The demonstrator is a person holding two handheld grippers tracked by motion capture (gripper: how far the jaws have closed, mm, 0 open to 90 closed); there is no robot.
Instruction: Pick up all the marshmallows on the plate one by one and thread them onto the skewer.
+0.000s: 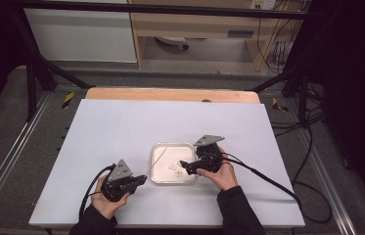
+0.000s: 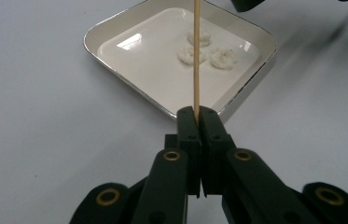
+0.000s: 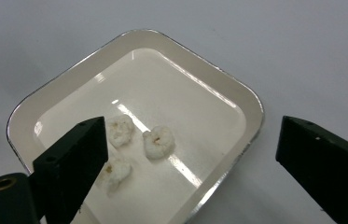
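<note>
Skewer (image 2: 196, 56) clamped in left gripper (image 1: 141, 180), jaws tight on its lower end; stick slants toward 1 o'clock over the dish (image 1: 156, 172). Dish sits near table (image 1: 121, 127) centre, slightly toward the person. Three white puffs (image 3: 158, 141) lie clustered at its 3 o'clock side. Right gripper (image 1: 186, 166) hangs over the dish's 3 o'clock rim, jaws spread wide, nothing gripped; in the right gripper view the puffs lie between and below them.
</note>
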